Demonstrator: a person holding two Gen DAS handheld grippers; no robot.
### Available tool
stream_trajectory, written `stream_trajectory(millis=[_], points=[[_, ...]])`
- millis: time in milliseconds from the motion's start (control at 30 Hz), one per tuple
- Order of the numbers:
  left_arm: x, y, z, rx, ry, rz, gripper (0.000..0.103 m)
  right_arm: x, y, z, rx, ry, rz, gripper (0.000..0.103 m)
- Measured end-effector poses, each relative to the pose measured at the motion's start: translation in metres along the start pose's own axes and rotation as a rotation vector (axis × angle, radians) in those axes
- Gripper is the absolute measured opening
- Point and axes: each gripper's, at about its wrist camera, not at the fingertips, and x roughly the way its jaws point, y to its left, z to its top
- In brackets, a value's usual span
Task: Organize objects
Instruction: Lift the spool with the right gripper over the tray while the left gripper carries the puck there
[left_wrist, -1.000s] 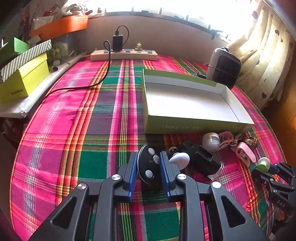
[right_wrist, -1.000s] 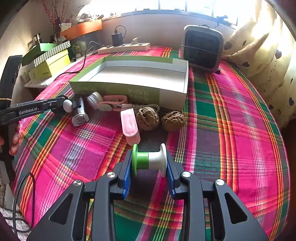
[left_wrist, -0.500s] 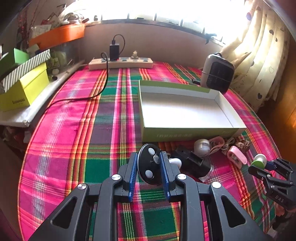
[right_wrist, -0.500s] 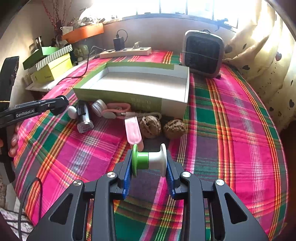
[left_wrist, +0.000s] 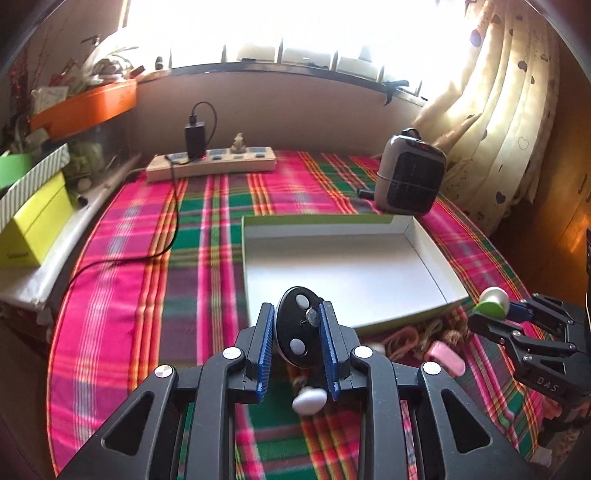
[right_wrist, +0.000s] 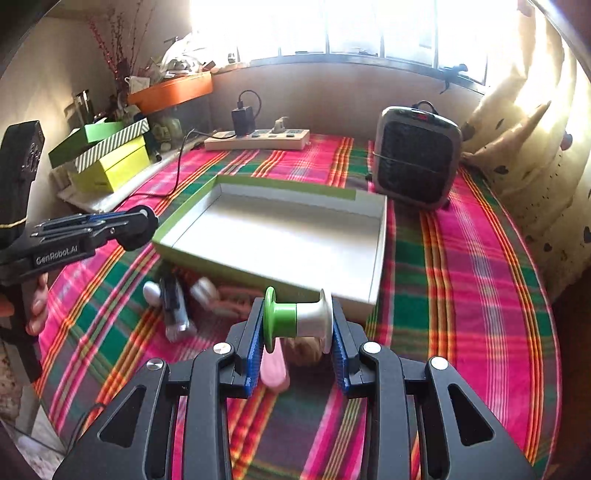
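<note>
Through my left wrist camera, my left gripper (left_wrist: 297, 328) pinches a black oval remote (left_wrist: 297, 326) by its narrow sides, raised over the near wall of the open tray (left_wrist: 341, 266). The remote is smooth and rounded, so I judge it could slide out of the blue pads (left_wrist: 265, 345) if I tilt too sharply, and drop among the clutter beside the white egg-shaped piece (left_wrist: 309, 401) instead of inside. My other gripper hangs close on the right; swinging both in together risks a knock.

Through my right wrist camera, my right gripper (right_wrist: 297, 326) clamps a green-and-white spool (right_wrist: 295, 319) end to end, above the tray's near corner. It could roll once released and hit the wall, or I could catch the rim coming in too low and shove the tray across the plaid cloth (right_wrist: 461, 295).
</note>
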Motion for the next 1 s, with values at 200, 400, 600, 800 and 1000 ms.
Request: stream_trajectory(millis=[200,400,600,800,1000], points=[[0.020,-0.003,0.020,0.015,0.009,-0.017,0.022,0.020,-0.004,0.026,-0.005,0.003,-0.014,0.033],[0.046,-0.004,0.037,0.012,0.026,-0.011,0.022,0.048,-0.010,0.048,0.002,0.026,-0.041,0.033],[0.076,-0.003,0.048,0.003,0.062,-0.014,0.022,0.072,-0.017,0.064,0.014,0.053,-0.058,0.033],[0.100,0.000,0.055,-0.011,0.093,-0.011,0.022,0.094,-0.023,0.075,0.024,0.081,-0.058,0.033],[0.118,0.002,0.059,-0.001,0.108,0.013,0.022,0.114,-0.026,0.081,0.036,0.111,-0.062,0.033]])
